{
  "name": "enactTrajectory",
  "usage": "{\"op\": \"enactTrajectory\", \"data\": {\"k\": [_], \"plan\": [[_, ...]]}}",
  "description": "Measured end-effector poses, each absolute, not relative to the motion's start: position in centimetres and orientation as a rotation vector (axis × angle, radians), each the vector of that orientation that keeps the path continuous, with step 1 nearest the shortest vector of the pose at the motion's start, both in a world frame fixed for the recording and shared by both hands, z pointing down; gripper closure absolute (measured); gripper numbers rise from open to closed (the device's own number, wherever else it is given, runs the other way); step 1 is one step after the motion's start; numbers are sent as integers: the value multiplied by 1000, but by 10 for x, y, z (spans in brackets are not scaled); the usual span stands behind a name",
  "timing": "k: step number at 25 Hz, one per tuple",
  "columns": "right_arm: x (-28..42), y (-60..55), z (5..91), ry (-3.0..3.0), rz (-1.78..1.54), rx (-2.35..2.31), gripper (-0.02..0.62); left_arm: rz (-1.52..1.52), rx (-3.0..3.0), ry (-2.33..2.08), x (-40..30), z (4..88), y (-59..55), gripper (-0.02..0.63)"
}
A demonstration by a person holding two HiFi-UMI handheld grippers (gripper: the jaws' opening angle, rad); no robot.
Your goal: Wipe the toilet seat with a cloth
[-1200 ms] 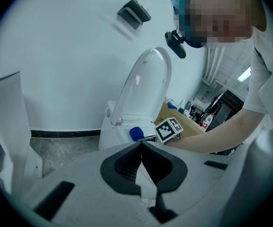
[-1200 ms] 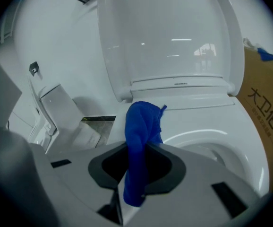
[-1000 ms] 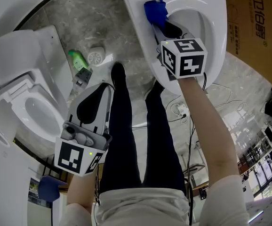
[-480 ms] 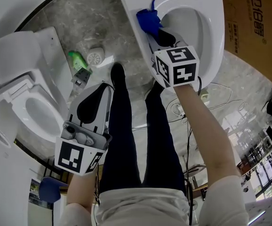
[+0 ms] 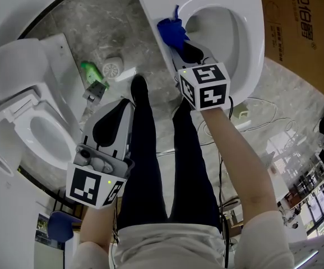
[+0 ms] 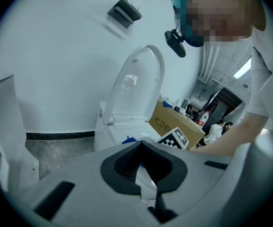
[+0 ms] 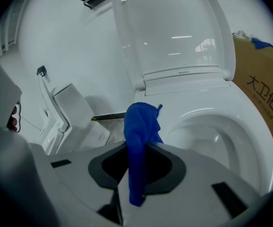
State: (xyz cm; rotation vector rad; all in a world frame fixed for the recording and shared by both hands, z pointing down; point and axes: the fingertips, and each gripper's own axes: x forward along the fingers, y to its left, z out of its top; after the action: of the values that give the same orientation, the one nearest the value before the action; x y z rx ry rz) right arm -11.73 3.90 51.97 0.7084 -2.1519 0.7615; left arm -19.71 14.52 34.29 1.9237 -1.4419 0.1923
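In the head view, a white toilet with its seat [image 5: 161, 17] down stands at the top. A blue cloth [image 5: 172, 31] lies on the seat's left rim, pinched in my right gripper [image 5: 180, 42], which is shut on it. The right gripper view shows the blue cloth [image 7: 140, 126] hanging out between the jaws of my right gripper [image 7: 136, 174]. There, the seat [image 7: 198, 103] and the raised lid [image 7: 174, 32] lie beyond it. My left gripper [image 5: 117, 112] hangs low over the floor beside my legs, away from the toilet. In its own view my left gripper [image 6: 141, 174] is shut and holds nothing.
A second toilet [image 5: 38, 133] stands at the left. A green bottle [image 5: 92, 72] and a round white object [image 5: 114, 67] lie on the floor between the toilets. A cardboard box [image 5: 305, 32] stands at the right, and cables [image 5: 254, 114] trail on the floor. My legs [image 5: 151, 161] fill the middle.
My right gripper has slid the blue cloth along the seat's left rim, nearer to me and leftward. The left gripper has stayed in place.
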Motion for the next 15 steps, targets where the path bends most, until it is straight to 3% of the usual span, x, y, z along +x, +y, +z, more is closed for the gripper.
{"op": "enactTrajectory", "data": {"k": [15], "plan": [[-98,69,520,-2143,833,695,523,209,1939,-1411,-168,344,137,601]]}}
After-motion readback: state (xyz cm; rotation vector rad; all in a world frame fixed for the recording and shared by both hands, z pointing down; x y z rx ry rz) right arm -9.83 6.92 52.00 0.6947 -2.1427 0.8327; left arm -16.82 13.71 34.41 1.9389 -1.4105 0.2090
